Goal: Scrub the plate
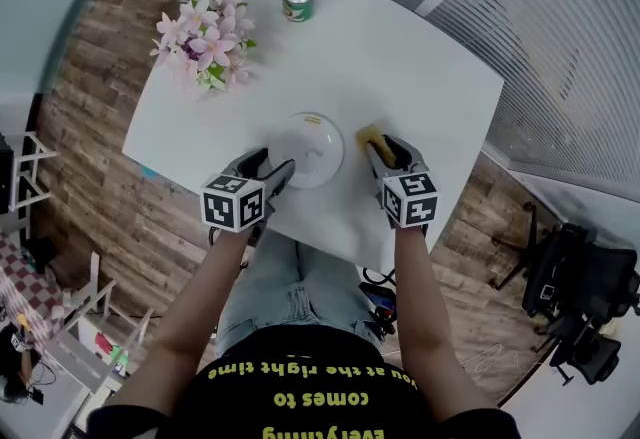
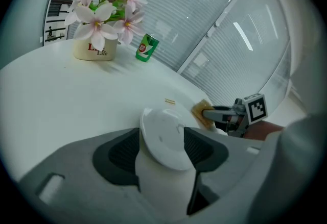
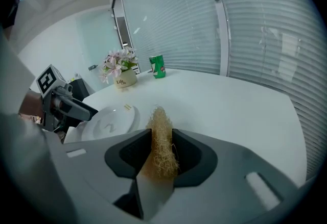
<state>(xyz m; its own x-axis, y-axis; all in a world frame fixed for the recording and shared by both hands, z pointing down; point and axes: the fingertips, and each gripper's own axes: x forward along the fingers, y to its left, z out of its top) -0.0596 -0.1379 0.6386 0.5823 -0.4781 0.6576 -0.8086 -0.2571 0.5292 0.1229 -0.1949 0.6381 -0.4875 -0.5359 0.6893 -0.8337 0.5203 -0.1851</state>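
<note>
Beside round plate (image 1: 308,149) — fibrous scrubber (image 1: 373,137)

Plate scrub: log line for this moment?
stage: pre-scrub | left gripper: jaws open at plate rim | right gripper: jaws shut on loofah scrubber, beside plate
</note>
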